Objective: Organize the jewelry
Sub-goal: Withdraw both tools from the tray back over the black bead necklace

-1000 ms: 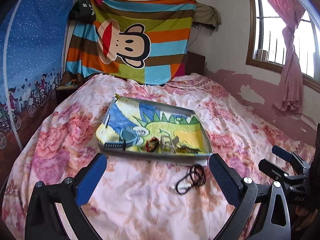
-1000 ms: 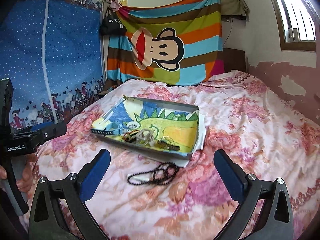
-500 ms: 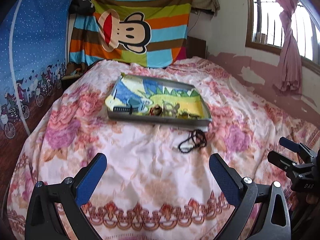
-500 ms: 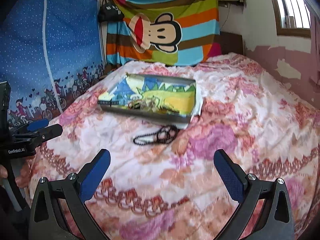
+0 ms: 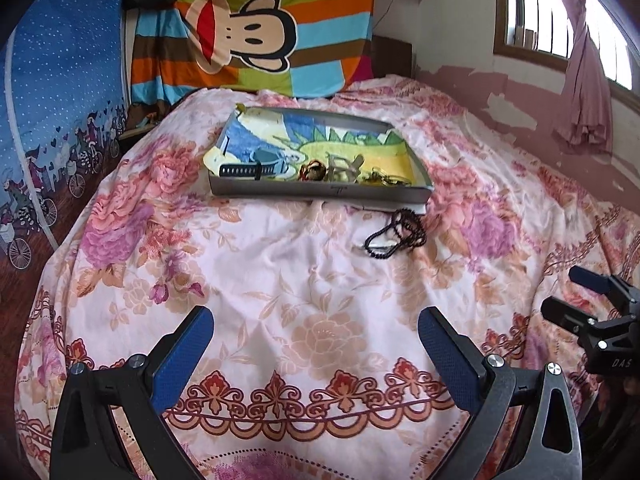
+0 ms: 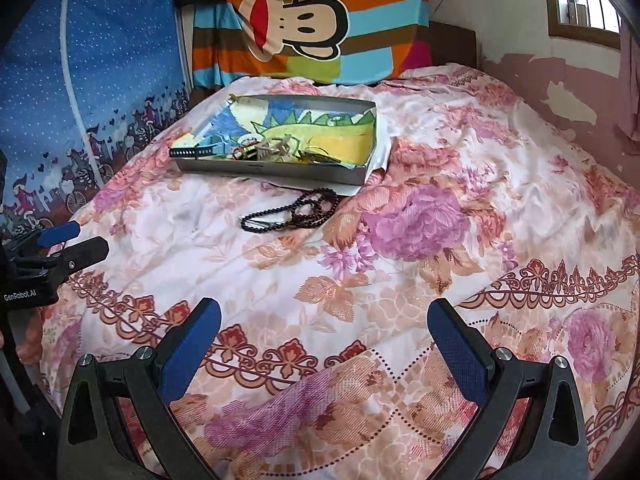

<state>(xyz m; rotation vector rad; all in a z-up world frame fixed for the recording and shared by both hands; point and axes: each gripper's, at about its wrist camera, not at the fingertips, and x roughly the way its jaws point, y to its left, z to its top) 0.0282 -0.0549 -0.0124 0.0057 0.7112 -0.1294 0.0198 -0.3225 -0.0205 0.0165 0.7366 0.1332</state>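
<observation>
**Both grippers held wide above the bed's near end**

The left gripper (image 5: 316, 344) hovers level over the flowered bed (image 5: 280, 288), jaws spread wide and empty. Ahead sits the grey tray (image 5: 320, 191) holding a watch (image 5: 256, 168) and small jewelry. The black bead necklace (image 5: 396, 232) lies just before the tray's right corner. The right gripper (image 6: 324, 336) hovers alongside, equally wide, empty.

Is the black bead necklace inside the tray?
No, the black bead necklace lies on the flowery bedspread just in front of the tray, outside its wall.
</observation>
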